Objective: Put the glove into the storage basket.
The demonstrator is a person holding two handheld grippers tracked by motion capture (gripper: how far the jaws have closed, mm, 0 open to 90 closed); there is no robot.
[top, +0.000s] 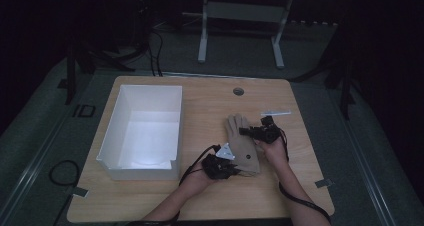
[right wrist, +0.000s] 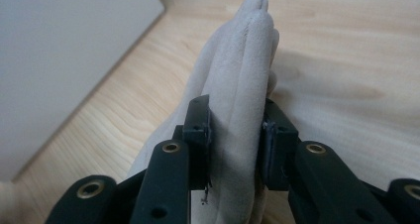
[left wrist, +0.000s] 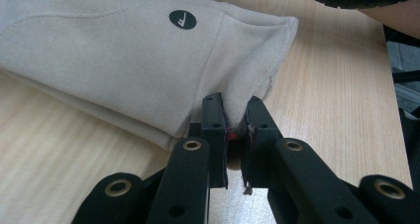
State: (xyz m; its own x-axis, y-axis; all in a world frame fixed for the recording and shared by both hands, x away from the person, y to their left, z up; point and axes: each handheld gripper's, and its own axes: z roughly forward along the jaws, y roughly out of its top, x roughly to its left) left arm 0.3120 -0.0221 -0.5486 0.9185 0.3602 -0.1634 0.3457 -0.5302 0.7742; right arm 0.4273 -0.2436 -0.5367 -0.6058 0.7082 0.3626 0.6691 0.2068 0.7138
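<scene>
On the table (top: pixel 200 196), right of the white box (top: pixel 142 131), your glove (top: pixel 241 143) lies flat with its fingers pointing away from you and its cuff toward you. Your left gripper (top: pixel 231 167) sits at the cuff end, near the corner closest to you. In the left gripper view, its jaws are clamped on the cuff's edge (left wrist: pixel 236 102), with a fold of the beige cloth pinched tight between the pads, and a round dark logo (left wrist: pixel 182 20) shows on the glove just above that. Your right gripper (top: pixel 246 131) comes in from the glove's right side, near the finger end. In the right gripper view, its jaws are closed on a thick bunch of the glove (right wrist: pixel 237 115), pads pressing both sides, with the fingertips reaching past them toward the box wall (right wrist: pixel 59 60). Both hands meet at the glove, one at each end, well apart from the box.
</scene>
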